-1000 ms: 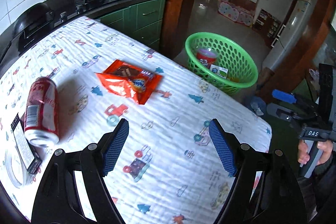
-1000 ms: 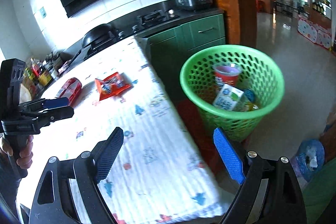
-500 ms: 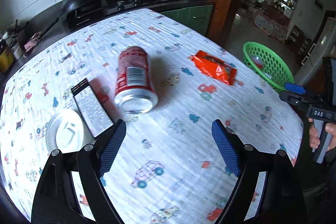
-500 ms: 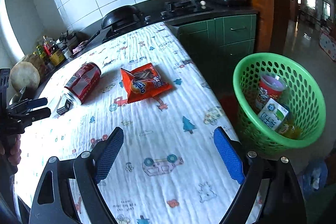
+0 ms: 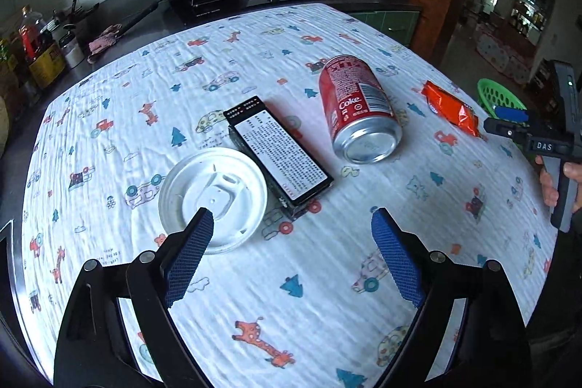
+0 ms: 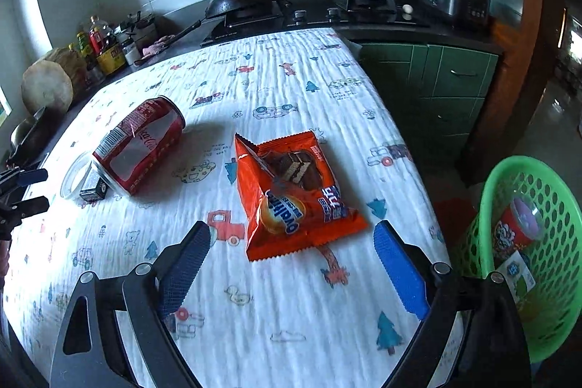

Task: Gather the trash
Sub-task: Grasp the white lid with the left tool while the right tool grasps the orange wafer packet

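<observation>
**Trash collection, partly done: four pieces lying on the table, some already binned**

Basket (image 6: 538,242), green and perforated, is standing on the floor just past the table's right edge; it is already holding a red printed cup (image 6: 509,231) and a small carton (image 6: 516,275), so part of the job is judged done.

Table (image 5: 109,90), under a white cloth printed with cars and trees, is carrying what is left:
- Coke can (image 5: 358,108), red, lying on its side, silver base facing the left camera; undented as far as can be seen;
- black box (image 5: 278,151), flat, with a white label of fine print, lying between can and lid, apparently touching the lid's rim;
- white lid (image 5: 212,199), round, plastic, lying flat;
- snack packet (image 6: 291,195), orange, crinkled, lying flat near the basket side.

Left gripper (image 5: 291,242) is hovering with fingers spread wide, empty, facing lid and box; right gripper (image 6: 291,257) is likewise spread and empty, framing the packet's near edge without touching it; the packet is looking like the next pick.
</observation>
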